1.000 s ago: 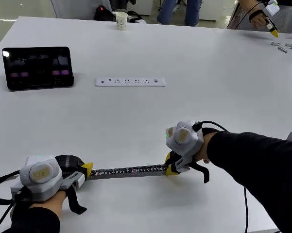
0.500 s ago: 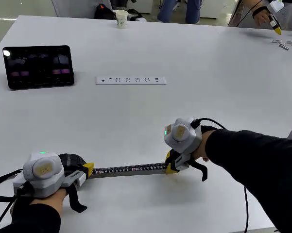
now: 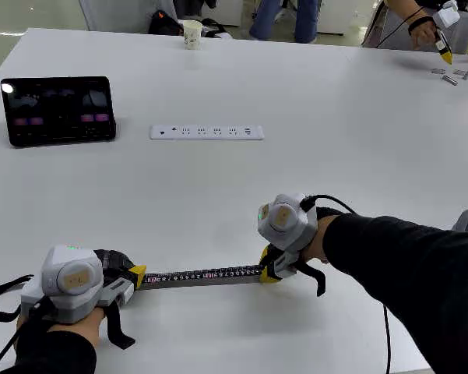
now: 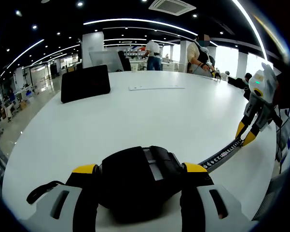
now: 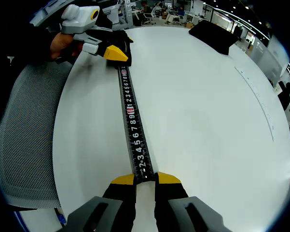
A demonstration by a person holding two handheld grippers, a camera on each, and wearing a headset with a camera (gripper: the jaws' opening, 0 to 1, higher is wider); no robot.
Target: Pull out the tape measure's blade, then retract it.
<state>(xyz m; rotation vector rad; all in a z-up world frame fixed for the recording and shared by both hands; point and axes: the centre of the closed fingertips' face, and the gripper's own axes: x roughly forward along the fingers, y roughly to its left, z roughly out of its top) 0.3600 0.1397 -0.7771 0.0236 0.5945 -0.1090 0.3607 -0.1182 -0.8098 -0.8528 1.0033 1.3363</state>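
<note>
Worked at a white table (image 3: 311, 101). Clamped tape measure (image 4: 135, 186) in left tool (image 4: 140, 168), pinched blade (image 5: 131, 116) by its tip in right tool (image 5: 145, 179). Called for straight, slow travel, blade flat.

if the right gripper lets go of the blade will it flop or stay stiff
Probably fairly stiff: the blade runs straight from the case to the right gripper without kinks. It looks thin, so a sideways push would likely buckle it. Released, it may snap back toward the case in the left gripper.
</note>
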